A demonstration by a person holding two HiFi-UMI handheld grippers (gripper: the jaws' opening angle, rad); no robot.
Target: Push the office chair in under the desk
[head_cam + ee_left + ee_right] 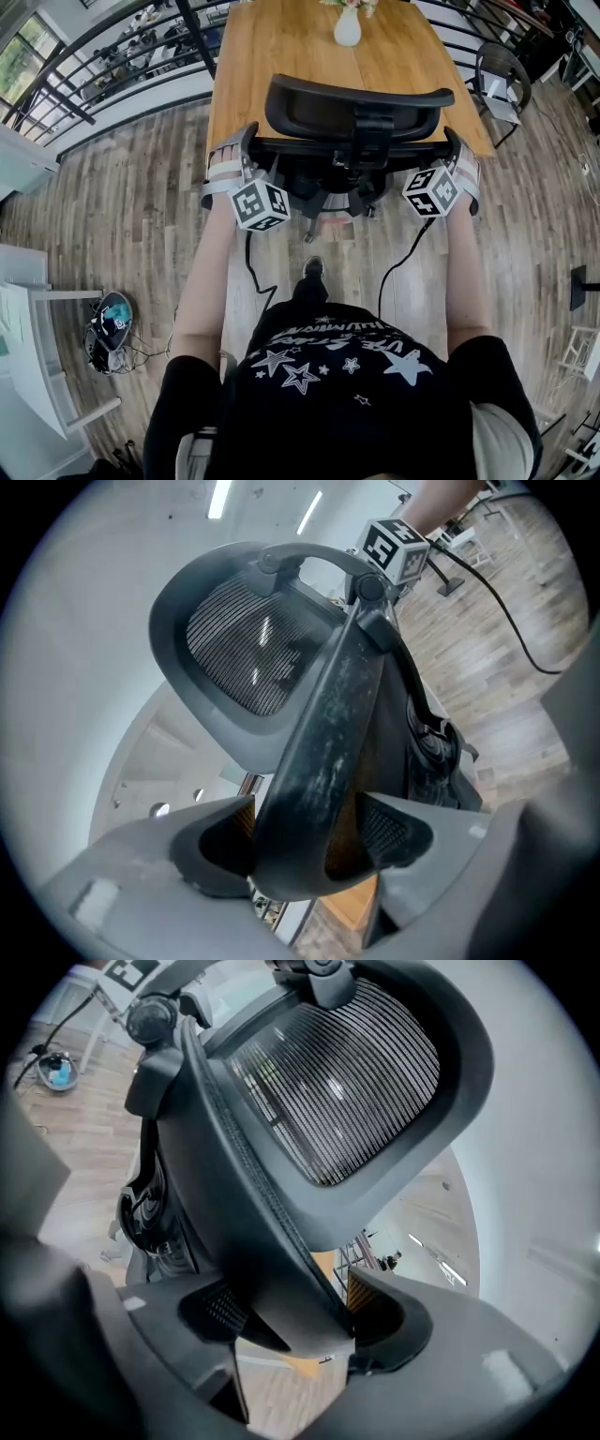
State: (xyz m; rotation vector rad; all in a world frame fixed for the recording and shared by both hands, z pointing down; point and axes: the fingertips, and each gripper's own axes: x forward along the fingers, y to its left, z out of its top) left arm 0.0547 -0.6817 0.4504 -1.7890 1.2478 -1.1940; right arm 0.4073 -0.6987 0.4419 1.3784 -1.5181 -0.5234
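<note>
— Two grippers to log, nearest first. Left gripper [242, 155]?
— Centre-left of frame, arm stretched forward. Jaws clamped on the left edge of the office chair [356, 112] back frame. Its own view shows the bar pinched between both pads.
— Right gripper [457, 155]?
— Centre-right, same height. Jaws closed on the right edge of the back frame, mesh above them.
— Chair position?
— Centre of frame, back towards the person and level with the near edge of the wooden bench [281, 56]. Seat hidden below the backrest.
— Beyond?
— White vase [347, 26] upright on the bench, top centre. Railing [112, 66] upper left.
</note>
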